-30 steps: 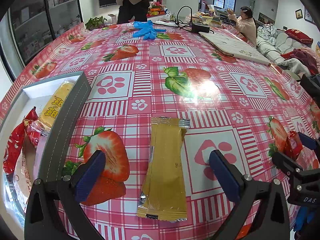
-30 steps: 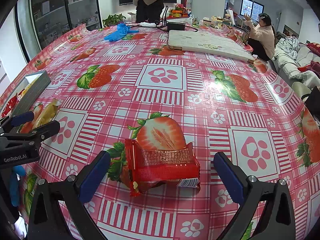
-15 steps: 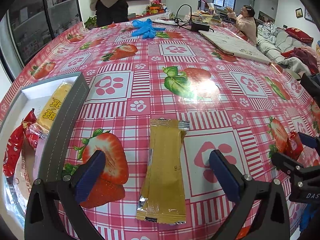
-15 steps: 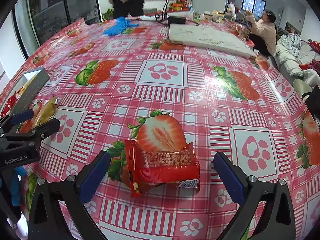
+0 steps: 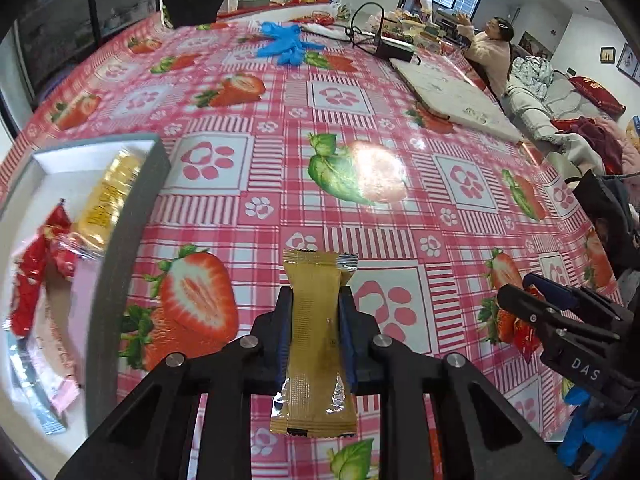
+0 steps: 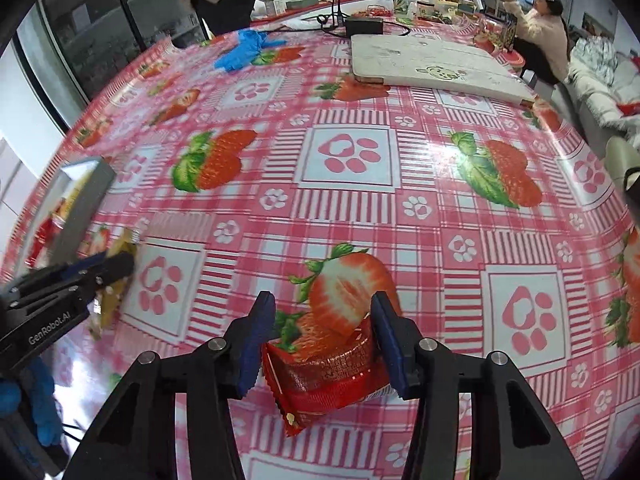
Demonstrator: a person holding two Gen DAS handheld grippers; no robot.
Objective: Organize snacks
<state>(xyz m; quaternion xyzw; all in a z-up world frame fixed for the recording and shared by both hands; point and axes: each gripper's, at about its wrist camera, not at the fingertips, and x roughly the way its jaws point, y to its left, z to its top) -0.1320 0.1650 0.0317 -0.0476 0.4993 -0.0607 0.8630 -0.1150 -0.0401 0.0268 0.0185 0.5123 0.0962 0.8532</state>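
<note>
Left gripper (image 5: 315, 322) clamped on gold packet (image 5: 315, 344); right gripper (image 6: 323, 334) pinching red packet (image 6: 326, 374). Grey box (image 5: 132, 216) held several snacks; both packets remained unboxed.

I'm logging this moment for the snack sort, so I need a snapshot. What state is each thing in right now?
left gripper: jaws shut on the gold packet.
gold packet: clamped at its middle, both ends free.
right gripper: jaws shut on the red packet.
red packet: squeezed, crumpled.
gray box: open, snacks inside.
</note>
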